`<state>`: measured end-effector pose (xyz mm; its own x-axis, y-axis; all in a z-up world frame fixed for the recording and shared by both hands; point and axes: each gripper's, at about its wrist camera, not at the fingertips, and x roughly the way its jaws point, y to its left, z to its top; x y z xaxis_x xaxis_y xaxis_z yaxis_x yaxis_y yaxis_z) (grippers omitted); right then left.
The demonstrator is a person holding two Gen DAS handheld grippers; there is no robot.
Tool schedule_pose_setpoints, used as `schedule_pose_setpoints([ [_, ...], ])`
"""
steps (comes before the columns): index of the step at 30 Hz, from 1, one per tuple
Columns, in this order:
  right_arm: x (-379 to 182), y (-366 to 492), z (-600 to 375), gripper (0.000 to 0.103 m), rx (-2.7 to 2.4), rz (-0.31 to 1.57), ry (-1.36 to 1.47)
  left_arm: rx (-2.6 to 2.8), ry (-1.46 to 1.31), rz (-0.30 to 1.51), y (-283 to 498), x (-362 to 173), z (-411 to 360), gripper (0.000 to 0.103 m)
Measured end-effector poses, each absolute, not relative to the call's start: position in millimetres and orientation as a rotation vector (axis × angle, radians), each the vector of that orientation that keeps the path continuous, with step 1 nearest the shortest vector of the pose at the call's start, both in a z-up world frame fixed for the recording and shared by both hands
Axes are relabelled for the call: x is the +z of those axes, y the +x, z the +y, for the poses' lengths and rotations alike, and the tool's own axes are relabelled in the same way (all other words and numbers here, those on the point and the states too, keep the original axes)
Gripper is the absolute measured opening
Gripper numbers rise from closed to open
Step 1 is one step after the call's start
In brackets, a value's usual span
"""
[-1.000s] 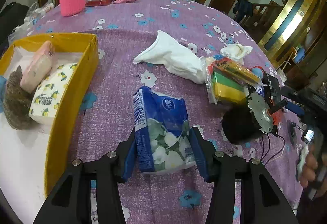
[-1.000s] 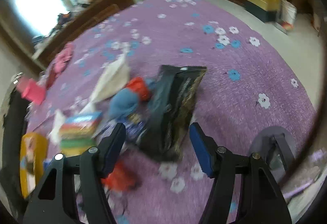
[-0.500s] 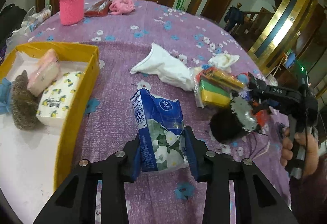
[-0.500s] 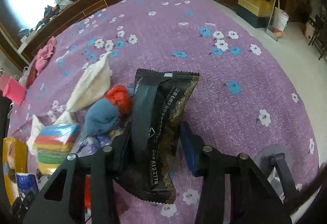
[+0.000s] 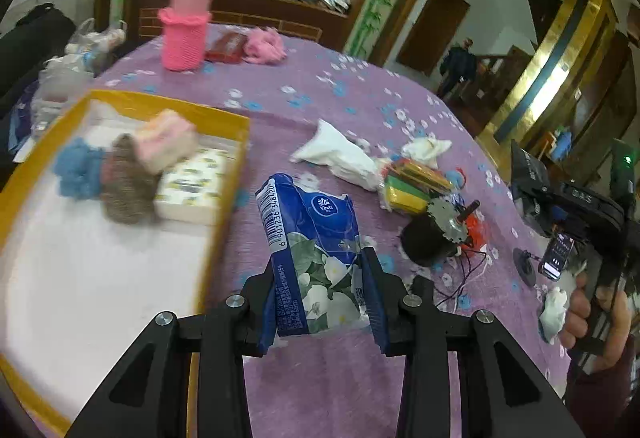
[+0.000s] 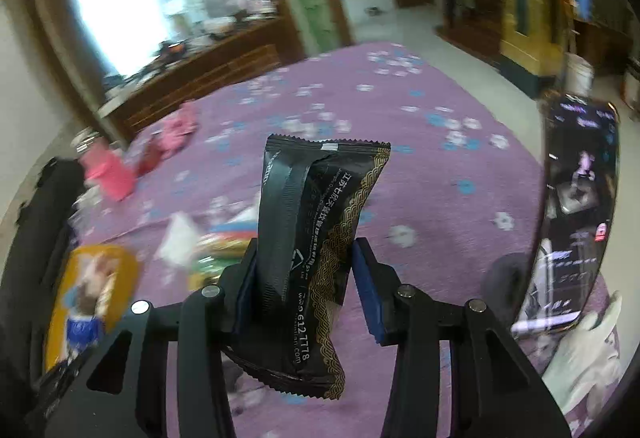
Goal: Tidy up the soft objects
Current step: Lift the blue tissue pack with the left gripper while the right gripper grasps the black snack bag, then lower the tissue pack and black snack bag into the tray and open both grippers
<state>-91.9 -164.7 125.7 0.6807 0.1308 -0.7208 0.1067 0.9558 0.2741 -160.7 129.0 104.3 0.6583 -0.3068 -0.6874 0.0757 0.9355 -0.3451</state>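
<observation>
The yellow tray (image 5: 224,222) at the left of the surface (image 5: 320,106) already holds four soft things: a blue fluffy piece (image 5: 76,170), a brown knitted lump (image 5: 124,182), a pink-and-cream sponge-like block (image 5: 168,142) and a lemon-printed tissue pack (image 5: 192,190). Two more look to be on their way. The left gripper (image 5: 320,302) has its jaws pinched on a blue Vinda tissue pack (image 5: 316,250), glossy film printed with white flowers, dented where the pads press, held up clear of the purple flowered cloth just right of the tray's edge. The right gripper (image 6: 304,286) has its jaws closed on a black foil packet (image 6: 316,238) with crimped ends and gold scale pattern, its body bowed by the squeeze and lifted off the surface.

Left to sort, as far as I can judge: a limp white cloth bag (image 5: 340,158), a wrapped stack of coloured sponges (image 5: 412,186), a crumpled white rag (image 5: 428,148), and something red and blue behind them that the blur hides. A pink knitted sleeve (image 5: 184,42) and pink cloth (image 5: 264,46) sit at the far edge, well apart.
</observation>
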Motion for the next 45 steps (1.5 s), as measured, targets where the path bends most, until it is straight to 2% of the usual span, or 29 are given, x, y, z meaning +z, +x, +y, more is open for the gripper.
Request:
schedule_pose_setpoints([
  [6,136.6,-96.4,-82.1,0.042,0.235,0.853,0.252,-0.067,-0.3,0.791,-182.4,115.7,197.6,0.035],
  [13,119.9,-87.7,27.9,0.042,0.437,0.947,0.197,0.08,-0.265,0.803,-171.5,120.6,259.6,0.036],
  [24,75.4,-86.0,145.7,0.043,0.641,1.091,0.092,0.092,-0.244,0.885,-79.0,100.8,285.7,0.036],
  [31,36.7,-72.8,181.5,0.043,0.657,1.185,0.065,0.089,-0.214,0.909,-19.0,83.8,294.8,0.038],
  [32,33.2,-70.4,184.8,0.043,0.656,1.19,0.061,0.093,-0.208,0.905,-13.1,81.6,297.0,0.041],
  [34,26.0,-66.5,191.3,0.043,0.645,1.19,0.044,0.097,-0.215,0.896,-10.3,82.0,299.2,0.054],
  [35,24.3,-64.8,193.1,0.044,0.639,1.19,0.041,0.102,-0.223,0.886,-12.9,83.3,300.8,0.066],
  [36,23.0,-64.2,194.5,0.05,0.641,1.189,0.04,0.103,-0.231,0.875,-16.1,84.7,302.4,0.073],
  [39,26.2,-62.2,199.4,0.06,0.673,1.17,0.031,0.115,-0.235,0.831,-35.4,93.3,303.6,0.076],
  [45,45.8,-72.3,180.2,0.061,0.682,1.101,0.033,0.156,-0.202,0.737,-81.1,114.3,290.1,0.079],
])
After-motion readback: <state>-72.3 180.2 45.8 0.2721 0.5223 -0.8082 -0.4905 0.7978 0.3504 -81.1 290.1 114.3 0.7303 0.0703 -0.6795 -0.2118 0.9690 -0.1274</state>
